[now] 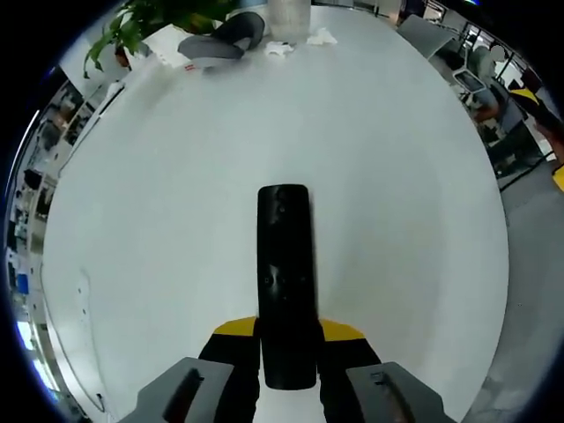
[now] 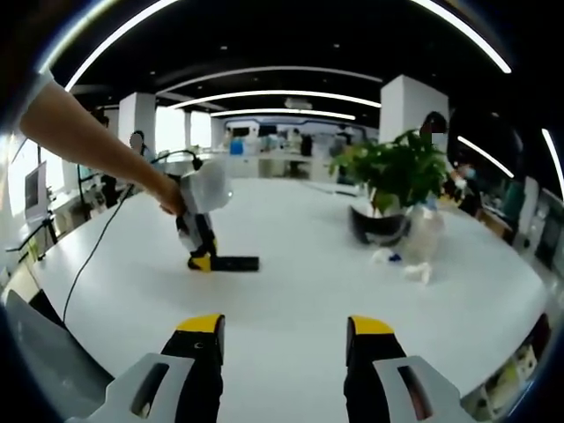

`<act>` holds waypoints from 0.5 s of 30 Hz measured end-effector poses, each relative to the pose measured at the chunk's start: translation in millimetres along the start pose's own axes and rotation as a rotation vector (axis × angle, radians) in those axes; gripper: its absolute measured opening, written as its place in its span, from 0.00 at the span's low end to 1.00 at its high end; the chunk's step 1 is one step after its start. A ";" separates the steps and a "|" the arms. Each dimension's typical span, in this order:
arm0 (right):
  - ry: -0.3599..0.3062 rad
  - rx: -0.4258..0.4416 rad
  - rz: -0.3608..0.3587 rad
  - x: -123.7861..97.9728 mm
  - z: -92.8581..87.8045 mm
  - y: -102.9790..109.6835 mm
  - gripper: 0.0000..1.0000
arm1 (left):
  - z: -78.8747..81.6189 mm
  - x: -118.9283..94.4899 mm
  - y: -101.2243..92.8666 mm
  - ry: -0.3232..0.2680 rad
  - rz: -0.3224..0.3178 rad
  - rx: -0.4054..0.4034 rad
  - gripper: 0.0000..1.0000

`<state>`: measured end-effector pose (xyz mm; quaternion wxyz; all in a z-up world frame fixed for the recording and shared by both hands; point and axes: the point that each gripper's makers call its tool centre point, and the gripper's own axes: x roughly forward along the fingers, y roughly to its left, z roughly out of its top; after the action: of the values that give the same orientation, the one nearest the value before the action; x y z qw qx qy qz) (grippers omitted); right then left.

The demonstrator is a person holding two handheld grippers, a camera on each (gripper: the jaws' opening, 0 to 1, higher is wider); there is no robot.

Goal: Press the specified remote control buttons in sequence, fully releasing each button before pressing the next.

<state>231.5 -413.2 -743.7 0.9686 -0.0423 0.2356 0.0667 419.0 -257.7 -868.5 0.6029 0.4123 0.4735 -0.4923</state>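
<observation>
Pressing looks not yet started: the left gripper [image 1: 288, 370] pinches the near end of one black remote [image 1: 285, 282], which lies flat on the white table [image 1: 159, 203]. The right gripper [image 2: 286, 348] hangs spread and empty, well apart from the remote. One remote, one table, one plant [image 2: 397, 176].

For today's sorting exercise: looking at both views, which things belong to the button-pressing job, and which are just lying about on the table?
Belongs to the job:
- remote control, black, lying on the white table
- left claw, shut on the remote's near end
- right claw, open, raised above the table

Just lying about:
- potted plant
- crumpled white paper
- cable
</observation>
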 end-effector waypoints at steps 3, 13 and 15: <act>0.002 -0.003 0.000 0.4 -0.2 0.3 0.53 | -0.4 0.1 -3.7 0.010 0.002 0.001 0.23; 0.010 -0.007 0.006 0.5 -1.1 1.8 0.53 | -2.1 -1.0 -9.5 -0.005 0.003 -0.017 0.23; 0.013 -0.010 0.009 0.8 -1.7 2.6 0.53 | -2.4 -1.2 -11.0 -0.002 0.003 -0.015 0.23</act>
<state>231.1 -410.8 -745.6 0.9666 -0.0464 0.2415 0.0718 407.7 -257.2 -868.2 0.6071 0.4080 0.4760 -0.4882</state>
